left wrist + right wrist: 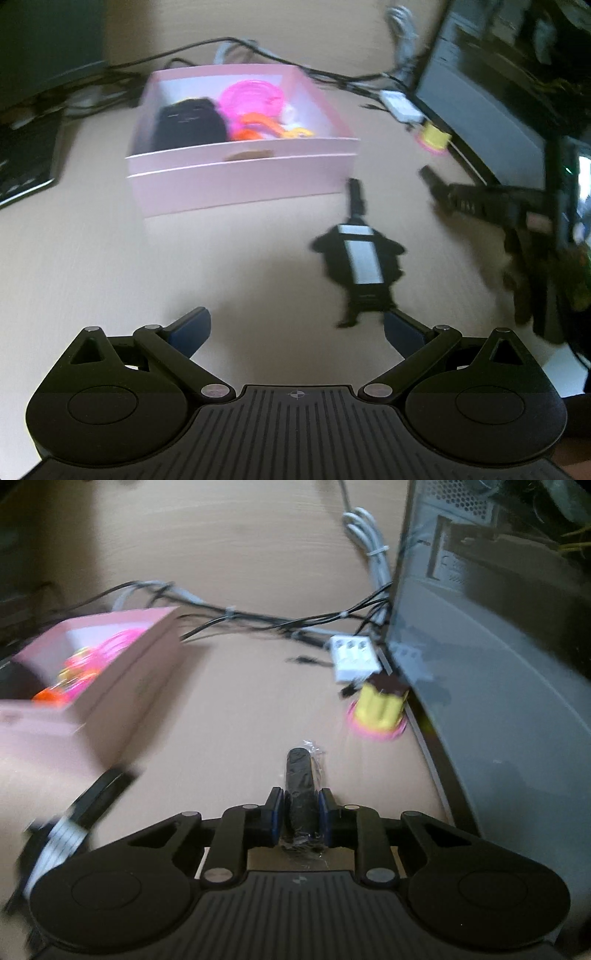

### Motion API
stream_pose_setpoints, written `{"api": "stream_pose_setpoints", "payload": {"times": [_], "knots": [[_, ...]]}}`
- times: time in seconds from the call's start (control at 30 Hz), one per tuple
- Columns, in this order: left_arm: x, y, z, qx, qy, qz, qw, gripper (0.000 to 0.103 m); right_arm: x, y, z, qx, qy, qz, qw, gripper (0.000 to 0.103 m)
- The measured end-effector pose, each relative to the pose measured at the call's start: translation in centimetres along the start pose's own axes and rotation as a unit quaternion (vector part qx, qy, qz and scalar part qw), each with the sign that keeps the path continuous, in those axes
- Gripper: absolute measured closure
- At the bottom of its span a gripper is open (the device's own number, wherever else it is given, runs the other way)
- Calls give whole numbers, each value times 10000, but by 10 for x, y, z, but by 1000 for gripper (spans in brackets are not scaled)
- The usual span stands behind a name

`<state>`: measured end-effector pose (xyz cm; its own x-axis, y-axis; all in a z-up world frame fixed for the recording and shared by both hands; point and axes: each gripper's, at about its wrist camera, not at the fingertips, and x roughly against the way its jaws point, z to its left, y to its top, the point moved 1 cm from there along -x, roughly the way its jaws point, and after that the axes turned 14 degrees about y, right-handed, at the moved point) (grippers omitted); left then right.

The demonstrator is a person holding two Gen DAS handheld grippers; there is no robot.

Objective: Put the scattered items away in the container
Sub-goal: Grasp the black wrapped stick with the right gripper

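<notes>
Black and stubby, a plastic-wrapped cylindrical stick (303, 794) lies lengthwise between the blue pads of the right tongs (303, 814), its long axis running straight ahead along the fingers, its far end jutting out past the tips above the pale wooden tabletop (240, 720). The right tongs are pinching it from both sides; crinkled clear wrap shows at both ends. Whether it is lifted off the tabletop or resting on it, I cannot tell.

From this grip the pink cardboard box (240, 173) sits ahead and to the left, well apart, already holding a black soft item (190, 123), a bright pink ring-shaped toy (251, 99) and orange pieces. The coming move, as I judge it, is a carry leftward over the box's near wall.

The left tongs (295, 332) are spread wide with nothing between them, hovering over the tabletop. Just ahead of their right finger lies a black-and-silver elongated gadget (360, 258), its long axis pointing away toward the box corner; the left hand is the nearer one for it.

Further right, a yellow and pink toy (380, 709) rests against the dark computer case (498, 701), beside a white plug block (354, 657).
</notes>
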<state>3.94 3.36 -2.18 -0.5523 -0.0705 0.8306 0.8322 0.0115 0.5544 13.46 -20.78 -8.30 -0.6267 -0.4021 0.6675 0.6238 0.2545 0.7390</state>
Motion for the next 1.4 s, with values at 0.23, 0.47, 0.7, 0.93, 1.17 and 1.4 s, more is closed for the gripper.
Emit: {"api": "stream_pose_setpoints", "payload": {"times": [0.23, 0.47, 0.7, 0.93, 1.17, 1.4], "knots": [[-6, -1, -22, -235, -236, 20, 9994, 1, 54, -43, 26, -59, 435, 161, 9989, 83], [-18, 6, -43, -150, -79, -118, 9998, 1, 91, -57, 36, -14, 275, -193, 9994, 50], [-24, 8, -51, 18, 77, -131, 9999, 1, 105, -69, 26, -49, 220, -204, 9995, 44], [-23, 8, -46, 123, 205, -166, 9996, 1, 95, -62, 29, 144, 395, -213, 9989, 43], [-29, 2, -61, -17, 37, -349, 9994, 1, 91, -59, 35, 320, 524, -214, 9979, 43], [-42, 1, -80, -260, 573, -775, 9950, 1, 98, -70, 27, 158, 570, -198, 9981, 40]]}}
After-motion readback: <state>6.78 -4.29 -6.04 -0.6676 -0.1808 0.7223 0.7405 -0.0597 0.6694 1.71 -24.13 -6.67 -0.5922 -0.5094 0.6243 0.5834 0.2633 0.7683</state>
